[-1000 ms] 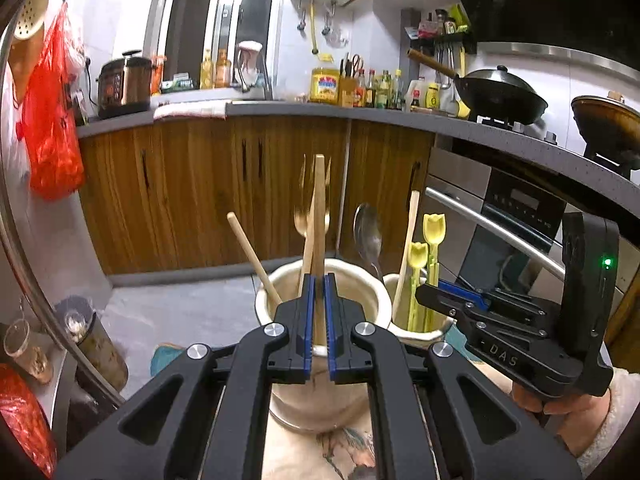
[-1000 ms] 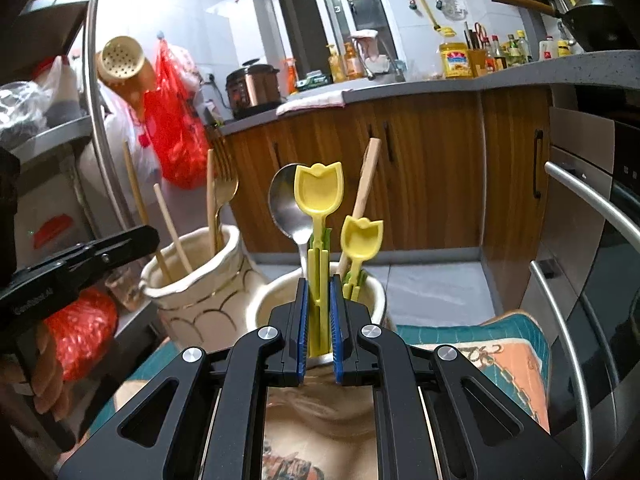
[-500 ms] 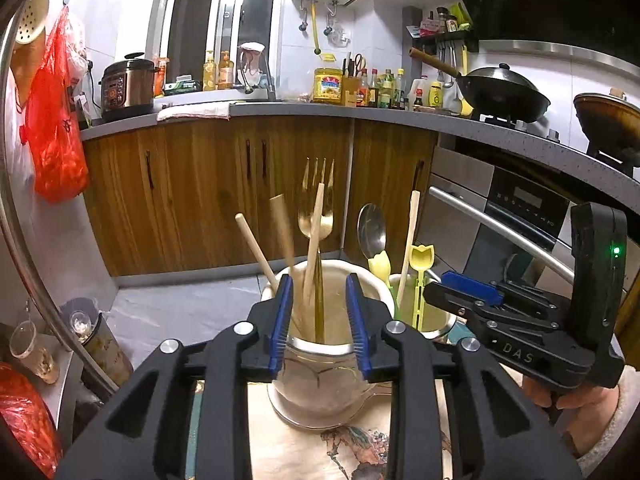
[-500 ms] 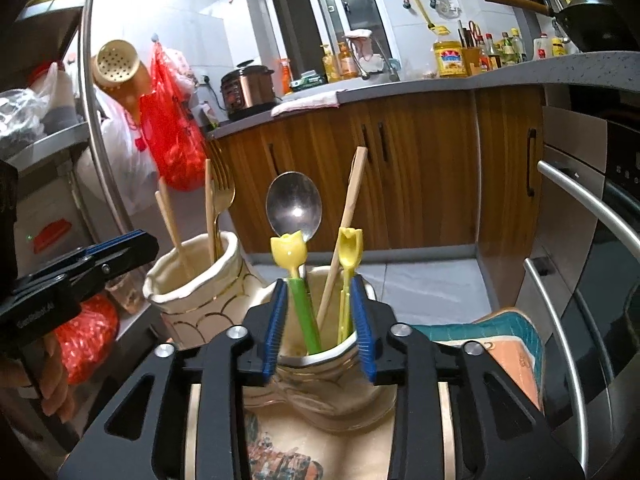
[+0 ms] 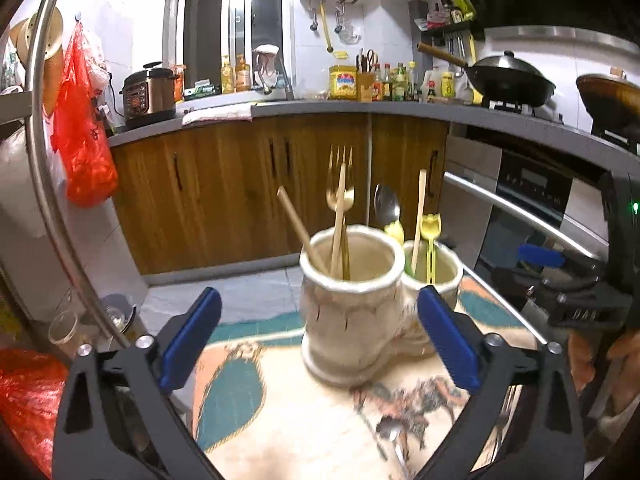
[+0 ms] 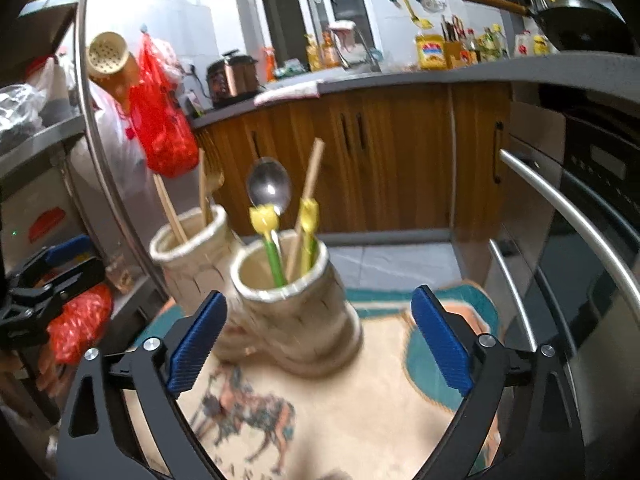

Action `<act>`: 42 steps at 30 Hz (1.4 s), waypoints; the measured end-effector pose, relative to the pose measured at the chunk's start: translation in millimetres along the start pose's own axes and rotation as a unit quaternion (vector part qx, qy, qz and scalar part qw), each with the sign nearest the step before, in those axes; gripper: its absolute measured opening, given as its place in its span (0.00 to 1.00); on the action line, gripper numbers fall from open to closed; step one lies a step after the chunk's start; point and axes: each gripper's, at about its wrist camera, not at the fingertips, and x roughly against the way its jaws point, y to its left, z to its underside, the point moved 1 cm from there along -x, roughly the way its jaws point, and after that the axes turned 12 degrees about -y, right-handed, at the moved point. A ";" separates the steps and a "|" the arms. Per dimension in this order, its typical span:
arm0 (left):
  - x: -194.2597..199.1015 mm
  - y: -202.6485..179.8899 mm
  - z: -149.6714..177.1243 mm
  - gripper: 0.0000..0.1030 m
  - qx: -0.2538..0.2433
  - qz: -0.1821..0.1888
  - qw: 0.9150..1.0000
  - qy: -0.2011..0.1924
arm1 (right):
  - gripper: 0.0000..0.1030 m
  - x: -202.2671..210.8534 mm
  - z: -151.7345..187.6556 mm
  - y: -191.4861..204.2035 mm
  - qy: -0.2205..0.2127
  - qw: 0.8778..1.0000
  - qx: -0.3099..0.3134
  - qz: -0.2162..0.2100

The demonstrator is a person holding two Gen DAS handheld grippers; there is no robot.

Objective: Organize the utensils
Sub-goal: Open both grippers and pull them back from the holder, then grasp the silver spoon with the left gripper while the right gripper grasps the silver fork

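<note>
I see both claws, left and right, just opened wide, empty. The utensils stand in two cream pots on a patterned mat, wooden kitchen cabinets behind.

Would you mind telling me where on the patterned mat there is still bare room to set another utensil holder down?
The mat lies bare in front of the two ceramic holders and to their right, toward the oven door. Crowded: the left holder and right holder stand touching; loose cutlery lies at the mat's near right corner.
</note>
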 end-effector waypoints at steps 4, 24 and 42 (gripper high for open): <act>5.4 3.5 18.0 0.95 0.007 0.004 0.999 0.043 | 0.92 10.2 14.5 -6.5 0.023 1.000 -0.004 0.011; 1.8 -15.3 120.5 0.95 0.036 -0.003 0.981 0.192 | 0.92 28.3 94.7 -25.3 0.138 0.990 -0.016 0.024; -8.5 -62.4 141.2 0.54 0.012 0.041 0.973 0.227 | 0.63 25.3 114.5 -14.9 0.157 0.987 -0.002 -0.021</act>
